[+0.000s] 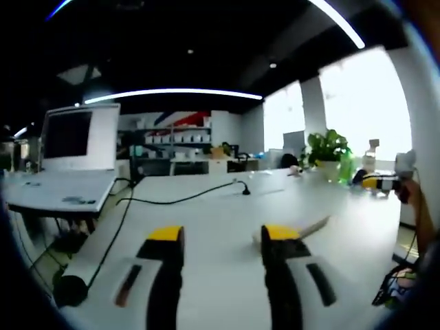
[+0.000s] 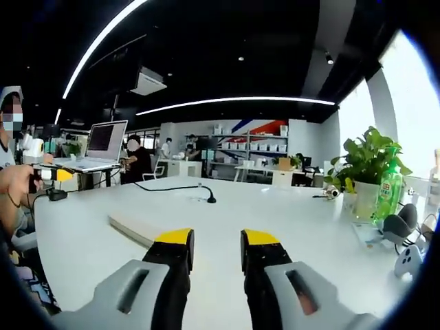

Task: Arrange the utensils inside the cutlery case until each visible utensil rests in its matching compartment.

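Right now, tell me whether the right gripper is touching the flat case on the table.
Apart. In the right gripper view, the right gripper hangs open with bare white table between its jaws and the flat case.

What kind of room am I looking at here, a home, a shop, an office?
Most likely an open-plan office: a long white table carrying an open silver laptop, a potted green plant by bright windows, and white storage shelves along the far wall.

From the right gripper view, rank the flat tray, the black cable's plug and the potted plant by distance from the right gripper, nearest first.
1. Flat tray, just left of the right gripper.
2. Black cable's plug, mid-table, straight ahead.
3. Potted plant, far right edge of the white table.
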`<state>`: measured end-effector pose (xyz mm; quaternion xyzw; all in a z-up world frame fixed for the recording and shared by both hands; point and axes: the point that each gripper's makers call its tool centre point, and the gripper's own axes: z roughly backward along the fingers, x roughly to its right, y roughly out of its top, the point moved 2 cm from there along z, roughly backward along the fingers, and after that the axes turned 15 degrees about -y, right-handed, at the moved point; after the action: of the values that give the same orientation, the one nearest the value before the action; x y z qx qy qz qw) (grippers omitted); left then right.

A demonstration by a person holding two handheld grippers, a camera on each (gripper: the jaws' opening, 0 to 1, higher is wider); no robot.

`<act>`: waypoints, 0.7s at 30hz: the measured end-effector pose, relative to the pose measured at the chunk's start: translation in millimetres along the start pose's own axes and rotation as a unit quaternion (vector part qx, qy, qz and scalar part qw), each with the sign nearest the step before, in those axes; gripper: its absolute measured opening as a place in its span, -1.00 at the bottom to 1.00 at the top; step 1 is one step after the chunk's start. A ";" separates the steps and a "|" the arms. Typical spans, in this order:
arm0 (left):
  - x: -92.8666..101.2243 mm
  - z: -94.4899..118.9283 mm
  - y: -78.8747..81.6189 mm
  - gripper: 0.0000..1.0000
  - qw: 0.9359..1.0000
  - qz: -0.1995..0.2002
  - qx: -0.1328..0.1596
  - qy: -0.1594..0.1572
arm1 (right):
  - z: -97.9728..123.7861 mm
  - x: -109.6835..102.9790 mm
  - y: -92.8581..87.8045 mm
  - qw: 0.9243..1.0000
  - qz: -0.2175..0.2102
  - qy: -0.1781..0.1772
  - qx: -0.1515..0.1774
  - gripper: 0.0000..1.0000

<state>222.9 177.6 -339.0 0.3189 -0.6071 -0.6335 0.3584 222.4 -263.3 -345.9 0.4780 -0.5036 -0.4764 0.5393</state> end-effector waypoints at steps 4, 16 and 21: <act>1.3 5.4 5.7 -0.08 1.000 0.001 0.011 0.000 | 10.5 6.8 15.5 0.999 -0.021 -0.016 0.046 -0.26; 19.6 7.8 18.9 0.39 0.999 -0.048 0.018 -0.017 | 11.7 35.2 10.5 0.996 -0.012 -0.073 0.047 0.84; 20.0 8.1 20.5 0.78 0.997 -0.074 0.019 -0.006 | 13.2 47.6 3.6 0.994 0.017 -0.097 0.038 0.99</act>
<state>206.7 165.1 -317.4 0.3654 -0.5959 -0.6486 0.3011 211.1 -310.8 -337.8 0.4407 -0.5793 -0.4922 0.4775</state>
